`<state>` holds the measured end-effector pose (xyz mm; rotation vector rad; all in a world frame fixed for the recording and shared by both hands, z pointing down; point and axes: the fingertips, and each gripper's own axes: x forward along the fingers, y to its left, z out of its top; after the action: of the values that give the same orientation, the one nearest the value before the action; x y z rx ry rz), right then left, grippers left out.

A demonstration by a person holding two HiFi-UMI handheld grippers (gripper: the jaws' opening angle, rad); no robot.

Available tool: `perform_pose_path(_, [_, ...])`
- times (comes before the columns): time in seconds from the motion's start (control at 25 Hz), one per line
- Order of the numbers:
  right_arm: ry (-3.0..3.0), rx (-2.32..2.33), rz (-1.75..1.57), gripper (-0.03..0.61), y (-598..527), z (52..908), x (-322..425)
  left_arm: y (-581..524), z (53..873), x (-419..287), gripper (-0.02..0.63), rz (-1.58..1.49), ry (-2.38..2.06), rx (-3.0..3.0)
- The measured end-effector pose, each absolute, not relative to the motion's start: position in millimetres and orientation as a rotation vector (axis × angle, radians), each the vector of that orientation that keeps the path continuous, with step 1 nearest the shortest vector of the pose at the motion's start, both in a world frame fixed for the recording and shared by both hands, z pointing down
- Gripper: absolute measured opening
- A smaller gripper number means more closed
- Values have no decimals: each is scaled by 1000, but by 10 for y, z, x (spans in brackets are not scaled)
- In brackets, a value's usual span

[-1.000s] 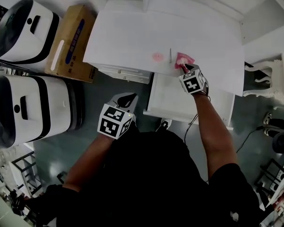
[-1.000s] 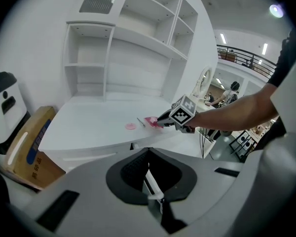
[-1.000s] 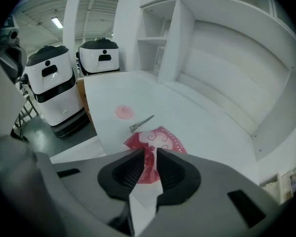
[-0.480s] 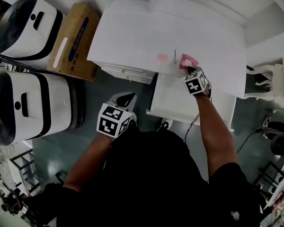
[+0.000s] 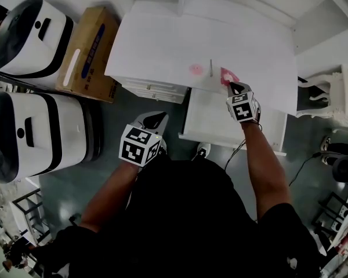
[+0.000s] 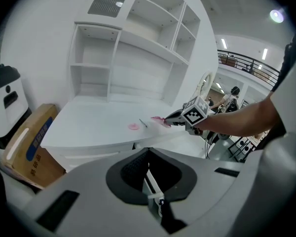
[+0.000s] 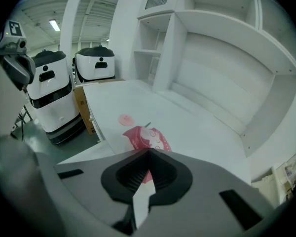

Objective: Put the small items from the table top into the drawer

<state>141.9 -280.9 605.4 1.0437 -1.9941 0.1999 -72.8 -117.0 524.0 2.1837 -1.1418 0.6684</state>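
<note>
Right gripper (image 5: 231,86): jaws closed on pink packet (image 7: 148,138) at the table (image 5: 162,39) front edge, above the open drawer (image 5: 209,120). Pink disc (image 5: 195,69) and thin pin (image 5: 210,67) lie just beside it. Left gripper (image 5: 155,119): jaws together, empty, held low off the table

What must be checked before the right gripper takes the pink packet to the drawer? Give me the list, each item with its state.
1. Hold of the right gripper on the pink packet: ok, jaws closed on its near edge.
2. Packet lifted off the table: cannot tell.
3. The drawer open: ok, pulled out below the table's front edge, right under that gripper.
4. Room in the drawer: ok, the part in view is bare.
5. The left gripper out of the way: ok, shut and empty, over the floor left of the drawer.
6. Other items stowed: not ok, the pink disc and the thin stick lie on the table.
</note>
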Motion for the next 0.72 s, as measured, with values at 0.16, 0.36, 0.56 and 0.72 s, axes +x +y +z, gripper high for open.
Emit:
perform_pose_path(0.16, [-2049, 1085, 247, 28, -2557, 5883, 1454, -1189, 5257, -660, 11, 662, -1114, 2192])
perform_pose_path(0.36, [-2096, 1051, 312, 28, -2135, 5865, 1452, -1219, 5281, -569, 11, 651, -1074, 2191])
perform_pose_path(0.56, [-2082, 874, 324, 28, -1720, 6174, 1287, -1203, 5297, -518, 11, 658, -1060, 2182])
perform_pose_path(0.72, [-2031, 755, 282, 28, -1673, 6563, 1128, -1213, 5288, -525, 11, 685, -1076, 2185])
